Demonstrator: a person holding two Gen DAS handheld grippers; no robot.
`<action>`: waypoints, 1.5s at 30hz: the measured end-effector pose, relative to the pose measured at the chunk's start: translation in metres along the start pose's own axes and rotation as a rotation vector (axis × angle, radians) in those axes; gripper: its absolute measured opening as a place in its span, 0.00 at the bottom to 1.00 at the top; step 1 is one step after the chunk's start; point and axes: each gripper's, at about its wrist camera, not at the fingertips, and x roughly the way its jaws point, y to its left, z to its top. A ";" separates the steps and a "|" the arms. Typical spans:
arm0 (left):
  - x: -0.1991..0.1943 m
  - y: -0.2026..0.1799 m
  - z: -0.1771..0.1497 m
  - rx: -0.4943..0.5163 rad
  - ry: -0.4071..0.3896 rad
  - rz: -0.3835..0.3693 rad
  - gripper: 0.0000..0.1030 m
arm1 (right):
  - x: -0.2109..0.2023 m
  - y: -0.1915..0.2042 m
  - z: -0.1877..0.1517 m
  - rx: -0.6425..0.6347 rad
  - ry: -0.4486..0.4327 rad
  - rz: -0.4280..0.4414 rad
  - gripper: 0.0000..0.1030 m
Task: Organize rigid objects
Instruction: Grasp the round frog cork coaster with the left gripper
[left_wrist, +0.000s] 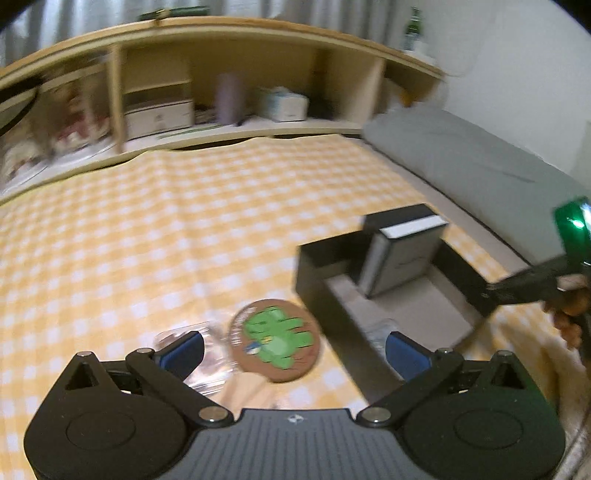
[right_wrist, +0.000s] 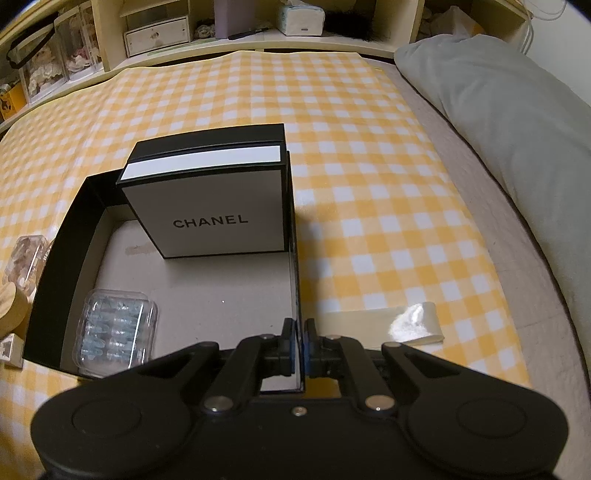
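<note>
Partly done: the black box holds a white carton and clear case (its wall pinched by the right hand-held gripper), while the left hand-held gripper, spread wide and empty, hovers over the round coaster not yet packed.

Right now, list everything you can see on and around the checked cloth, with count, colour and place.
Cloth: one, yellow-white check, over the surface.
Tray: one, black, open, on cloth.
White box: one, black-edged, upright in tray's far end.
Black box: one, behind the white box.
Clear case: one, bluish contents, tray's near left corner.
Frog disc: one, brown and green, left of tray.
Pillow: one, grey, right.
Shelf: one, wooden, behind.
Left fingers: blue pads, open, empty.
Right fingers: shut on tray's right wall.
</note>
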 end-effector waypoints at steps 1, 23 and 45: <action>0.003 0.004 -0.001 -0.011 0.003 0.019 1.00 | 0.000 0.000 0.000 -0.001 0.000 -0.001 0.05; 0.083 -0.006 -0.019 0.576 0.168 -0.070 1.00 | 0.001 0.002 0.000 -0.022 0.013 -0.013 0.05; 0.150 0.014 0.011 0.439 0.271 -0.165 0.96 | 0.000 -0.008 0.003 0.052 0.017 0.048 0.04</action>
